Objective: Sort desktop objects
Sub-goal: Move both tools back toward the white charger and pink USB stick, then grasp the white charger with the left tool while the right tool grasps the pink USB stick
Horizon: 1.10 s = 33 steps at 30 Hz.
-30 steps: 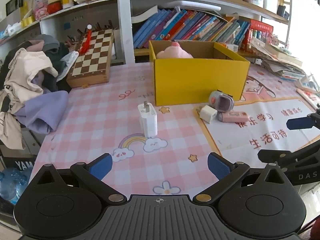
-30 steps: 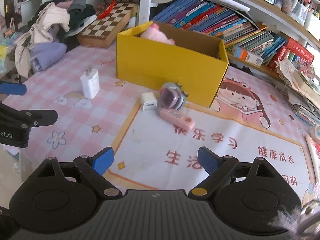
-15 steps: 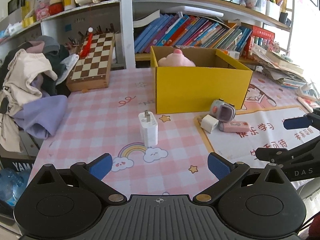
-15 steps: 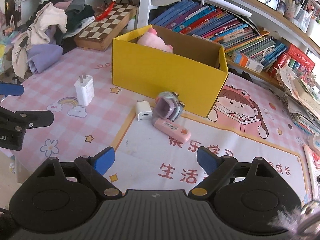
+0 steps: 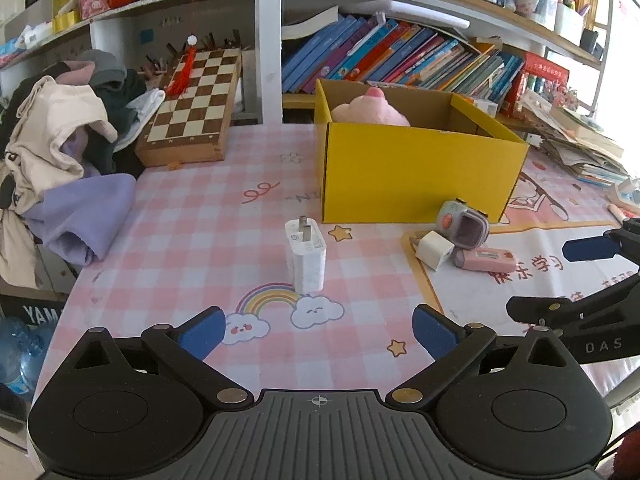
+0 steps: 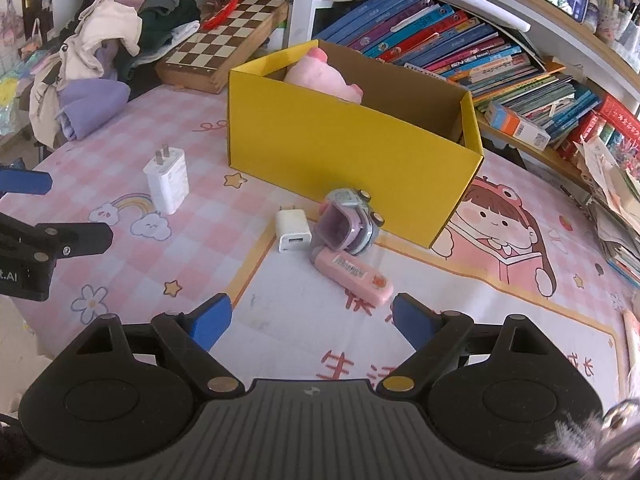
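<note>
With both tongs wide and empty, the left tongs (image 5: pixel 316 330) should straddle the upright white charger (image 5: pixel 306 256) on the bench (image 5: pixel 192 236) squarely, closing low before lifting toward the yellow box (image 5: pixel 416 168).

Right gripper (image 6: pixel 310 320): stood wide apart, blue pads empty, above the near edge of the printed mat (image 6: pixel 460 320).
Left gripper (image 6: pixel 24 208): seen only partly at the left edge; whether it gaped could not be told.
Yellow box (image 6: pixel 344 152): sat far centre, open-topped, with a pink plush toy (image 6: pixel 320 76) inside at its left end.
Large white charger (image 6: pixel 167 180): stood upright, prongs up, left of the box on the pink checked tablecloth (image 6: pixel 120 128).
Small white charger (image 6: pixel 293 231): lay just beside a purple toy watch (image 6: pixel 348 226).
Pink eraser case (image 6: pixel 354 276): lay touching the watch's near side.
Chessboard (image 6: pixel 228 40): far left, next to a clothes pile (image 6: pixel 100 56).
Books (image 6: pixel 460 48): shelved behind the box.
</note>
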{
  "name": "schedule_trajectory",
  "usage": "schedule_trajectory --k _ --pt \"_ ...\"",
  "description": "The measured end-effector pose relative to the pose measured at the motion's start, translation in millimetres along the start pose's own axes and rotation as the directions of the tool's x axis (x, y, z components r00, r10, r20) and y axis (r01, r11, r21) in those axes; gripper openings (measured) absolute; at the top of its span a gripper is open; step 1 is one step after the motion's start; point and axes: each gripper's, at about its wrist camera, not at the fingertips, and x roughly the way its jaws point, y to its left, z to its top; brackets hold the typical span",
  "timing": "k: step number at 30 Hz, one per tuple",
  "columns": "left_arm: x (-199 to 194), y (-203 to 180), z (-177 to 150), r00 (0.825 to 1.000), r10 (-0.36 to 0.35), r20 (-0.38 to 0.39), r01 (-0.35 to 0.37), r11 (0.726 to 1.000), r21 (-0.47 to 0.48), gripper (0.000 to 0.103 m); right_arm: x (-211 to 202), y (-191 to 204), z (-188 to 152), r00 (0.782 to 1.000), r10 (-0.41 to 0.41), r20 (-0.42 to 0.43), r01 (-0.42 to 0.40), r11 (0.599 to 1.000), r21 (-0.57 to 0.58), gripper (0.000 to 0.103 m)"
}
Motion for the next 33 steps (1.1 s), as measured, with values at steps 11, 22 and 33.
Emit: schedule_trajectory --k 11,22,33 --pt "25.4 0.4 13.1 0.999 0.035 -0.029 -0.036 0.998 -0.041 0.083 28.0 -23.2 11.7 0.998 0.024 -0.055 -0.024 1.000 0.006 0.073" --pt "51.4 -0.9 24.2 0.995 0.070 -0.066 -0.075 0.994 -0.077 0.079 53.6 -44.9 20.0 0.994 0.050 -0.099 -0.049 0.999 0.014 0.058" --pt "77.4 -1.5 38.3 0.991 0.100 -0.089 -0.108 0.990 -0.093 0.052 77.0 -56.4 24.1 0.986 0.089 -0.140 -0.091 0.996 -0.006 0.052"
